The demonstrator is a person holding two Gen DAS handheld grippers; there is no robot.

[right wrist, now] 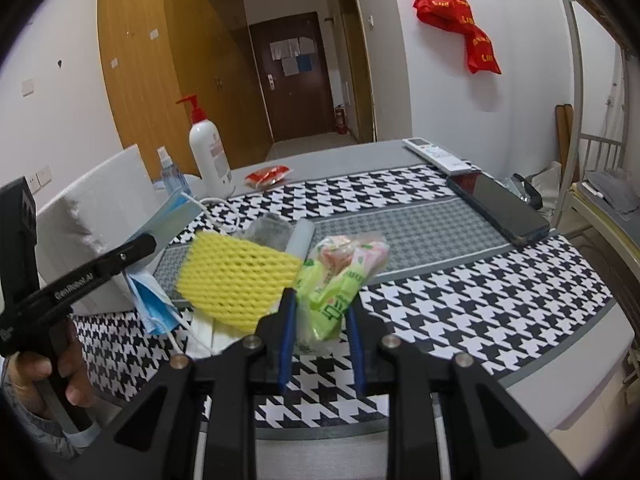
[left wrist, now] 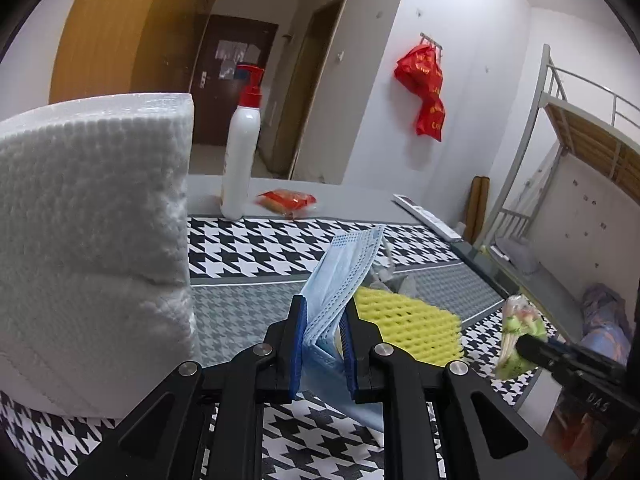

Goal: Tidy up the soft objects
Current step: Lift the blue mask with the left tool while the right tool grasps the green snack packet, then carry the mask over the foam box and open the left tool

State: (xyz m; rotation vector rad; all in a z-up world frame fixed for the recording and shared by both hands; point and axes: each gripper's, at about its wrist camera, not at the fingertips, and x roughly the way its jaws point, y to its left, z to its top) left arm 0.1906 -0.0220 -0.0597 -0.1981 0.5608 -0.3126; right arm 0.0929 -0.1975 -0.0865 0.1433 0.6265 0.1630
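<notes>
Both grippers loaded up over the table

Our left gripper (left wrist: 322,344) is clamped on blue face masks (left wrist: 340,276), yellow foam net (left wrist: 408,328) just right of its jaws; our right gripper (right wrist: 320,332) pinches a green tissue pack (right wrist: 340,280).

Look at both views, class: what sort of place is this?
Probably a dormitory room: a metal bunk bed by the wall, wooden wardrobes along the hallway, and a table with a houndstooth cloth.
</notes>
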